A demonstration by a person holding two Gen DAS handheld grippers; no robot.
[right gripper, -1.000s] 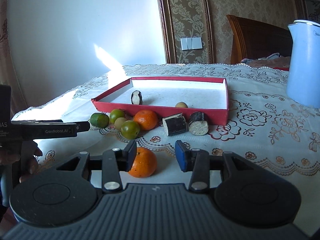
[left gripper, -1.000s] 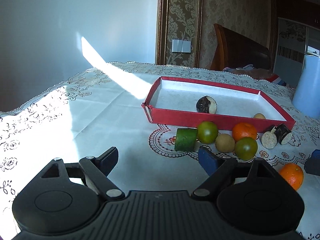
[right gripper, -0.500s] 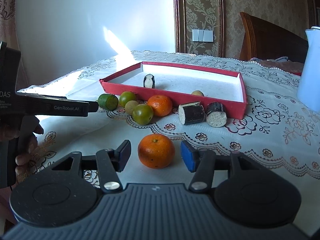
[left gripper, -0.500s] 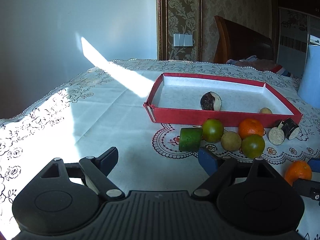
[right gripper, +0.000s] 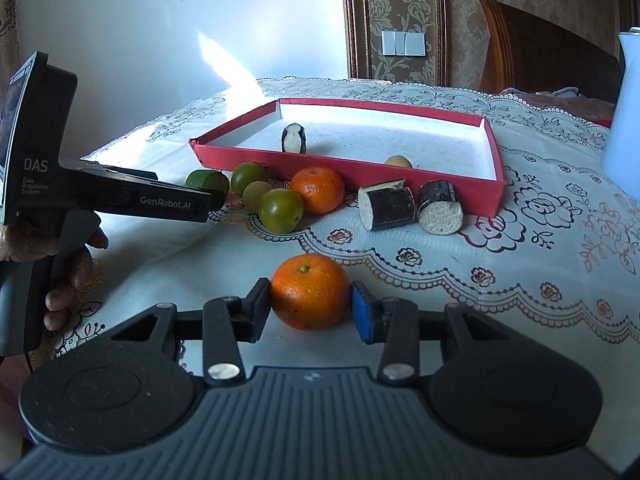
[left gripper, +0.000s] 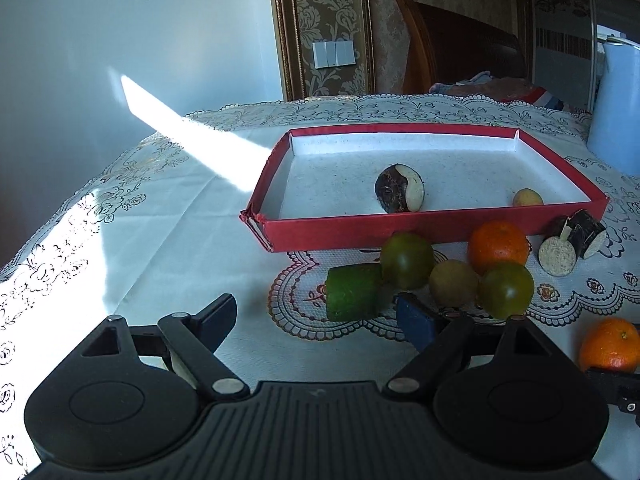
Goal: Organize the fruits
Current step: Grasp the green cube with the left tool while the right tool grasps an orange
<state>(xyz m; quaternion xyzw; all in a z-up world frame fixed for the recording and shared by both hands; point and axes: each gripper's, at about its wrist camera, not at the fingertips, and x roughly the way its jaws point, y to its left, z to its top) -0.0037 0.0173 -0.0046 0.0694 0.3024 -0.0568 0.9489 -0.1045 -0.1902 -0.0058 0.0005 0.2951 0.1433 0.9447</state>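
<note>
A red tray (left gripper: pixel 400 228) with a white floor holds a dark-and-white cut piece (left gripper: pixel 400 194) and a small yellow fruit (left gripper: pixel 528 199). In front of it lie a green cut piece (left gripper: pixel 352 292), two green round fruits (left gripper: pixel 406 260), a yellowish fruit (left gripper: pixel 454 282), an orange (left gripper: pixel 498 246) and two dark cut chunks (left gripper: pixel 558 256). My left gripper (left gripper: pixel 314 312) is open just short of the green piece, with nothing between its fingers. Nearer, a second orange (right gripper: pixel 310 292) rests on the cloth between the pads of my right gripper (right gripper: pixel 310 306), whose jaws are closing and touch it on both sides.
A lace tablecloth (right gripper: pixel 520 248) covers the table. A pale blue kettle (right gripper: pixel 624 120) stands at the right, beyond the tray. The left gripper's body (right gripper: pixel 120 196) and a person's hand (right gripper: pixel 64 280) fill the left of the right wrist view. A wooden chair back (left gripper: pixel 460 48) stands behind.
My right gripper moved up around the near orange and its jaws narrowed until the pads met it. The left gripper drifted closer to the fruit cluster, still open.
</note>
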